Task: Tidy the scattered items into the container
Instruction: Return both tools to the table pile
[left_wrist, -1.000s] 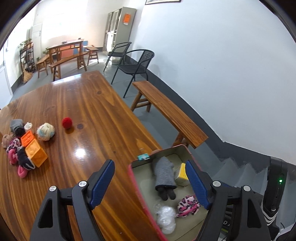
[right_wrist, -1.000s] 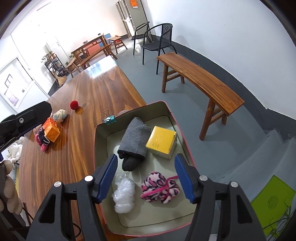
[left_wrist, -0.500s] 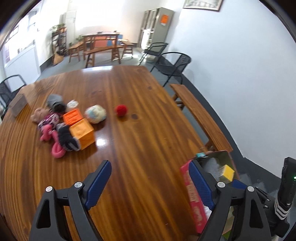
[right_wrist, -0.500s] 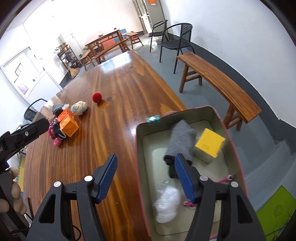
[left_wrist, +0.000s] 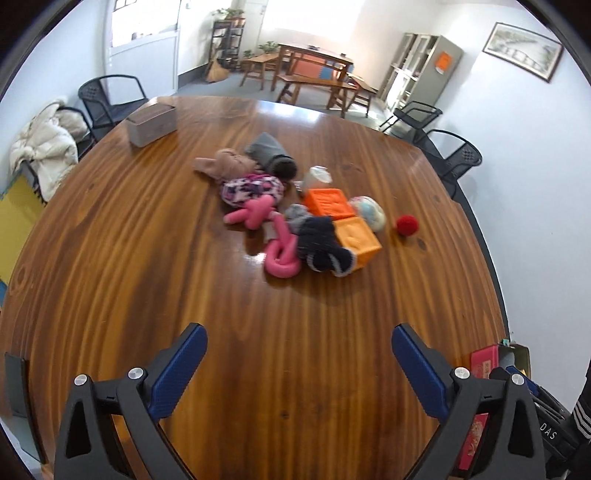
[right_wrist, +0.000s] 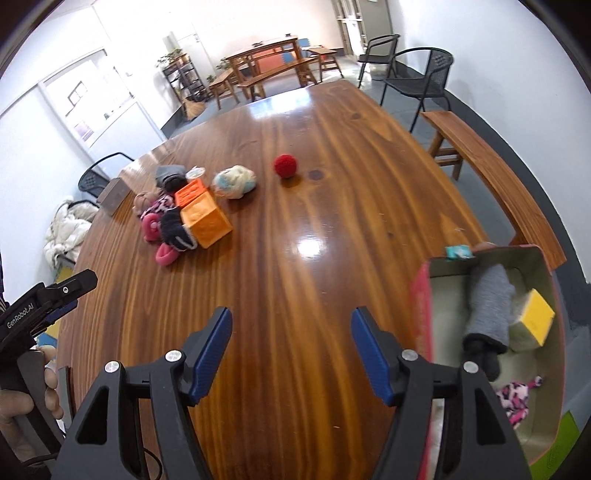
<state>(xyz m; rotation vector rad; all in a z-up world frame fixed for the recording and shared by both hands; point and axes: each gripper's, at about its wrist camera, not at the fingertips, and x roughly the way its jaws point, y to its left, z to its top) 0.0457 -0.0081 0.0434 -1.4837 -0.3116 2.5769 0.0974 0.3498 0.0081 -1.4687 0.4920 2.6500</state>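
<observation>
Right wrist view: container (right_wrist: 424, 291) is seen at the table (right_wrist: 332, 155) edge.
Contents: grey sock (right_wrist: 489, 306), yellow block (right_wrist: 535, 317), pink patterned sock (right_wrist: 515, 398).
Scattered items (left_wrist: 295, 214): piled mid-table, well apart from container.
Left gripper (left_wrist: 297, 365): spread wide, nothing held.
Right gripper (right_wrist: 291, 350): spread wide, nothing held.

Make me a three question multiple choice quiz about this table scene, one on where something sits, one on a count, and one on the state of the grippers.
1. Where is the small red yarn ball?
A. in the red-walled box
B. alone on the wooden table, apart from the toy pile
C. between the gripper fingers

2. How many orange embossed cubes lie on the wooden table?
A. one
B. two
C. four

3. How are the left gripper and right gripper?
A. both open and empty
B. both shut on socks
C. one holds a cube

Answers:
1 B: it sits by itself, right of the pile.
2 B: two cubes sit side by side.
3 A: blue pads stand wide apart with only table between them.
</observation>
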